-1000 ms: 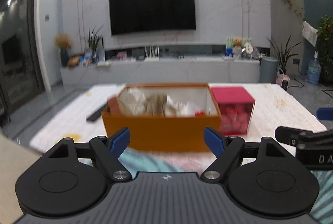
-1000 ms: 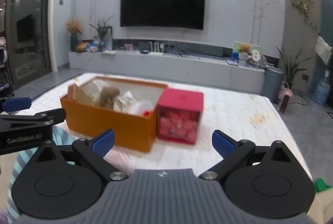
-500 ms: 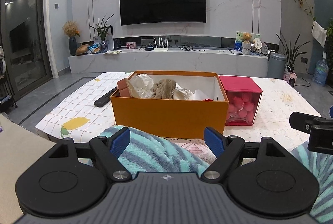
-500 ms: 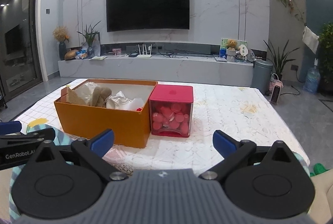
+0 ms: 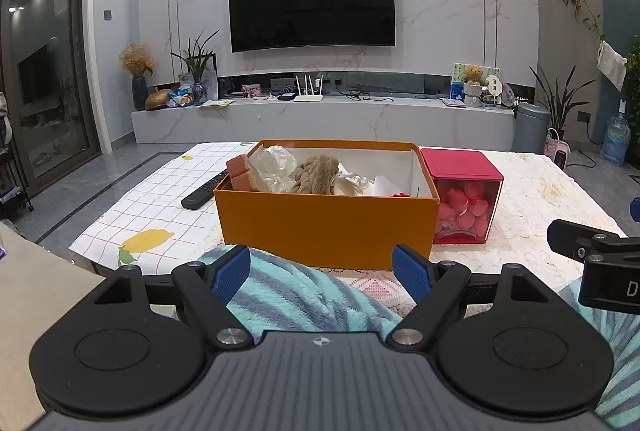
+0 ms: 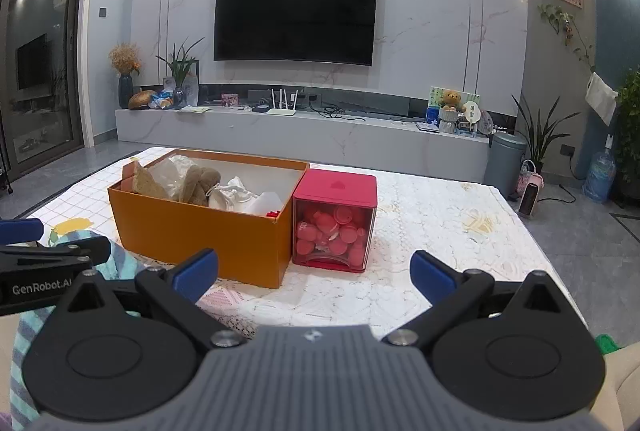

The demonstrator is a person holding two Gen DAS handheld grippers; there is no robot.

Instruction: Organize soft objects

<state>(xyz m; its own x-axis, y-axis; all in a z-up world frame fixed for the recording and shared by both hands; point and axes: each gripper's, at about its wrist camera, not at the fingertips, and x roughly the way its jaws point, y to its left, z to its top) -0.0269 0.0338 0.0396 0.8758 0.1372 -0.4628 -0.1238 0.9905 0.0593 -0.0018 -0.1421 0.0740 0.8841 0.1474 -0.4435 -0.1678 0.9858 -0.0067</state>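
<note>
A fluffy teal and grey striped cloth lies at the table's near edge, under and just ahead of my left gripper, which is open and empty above it. The cloth's left part shows in the right wrist view. My right gripper is open and empty over the lace tablecloth, to the right of the cloth. An open orange box behind the cloth holds a brown plush item, white crumpled material and a sponge-like block.
A red-lidded clear box of pink pieces stands against the orange box's right side. A black remote lies left of the box. A beige surface is at near left. The TV wall lies beyond the table.
Both views have steadied and pulled back slightly from the boxes. The striped cloth has come into fuller view under the left gripper. Both grippers stay open.
</note>
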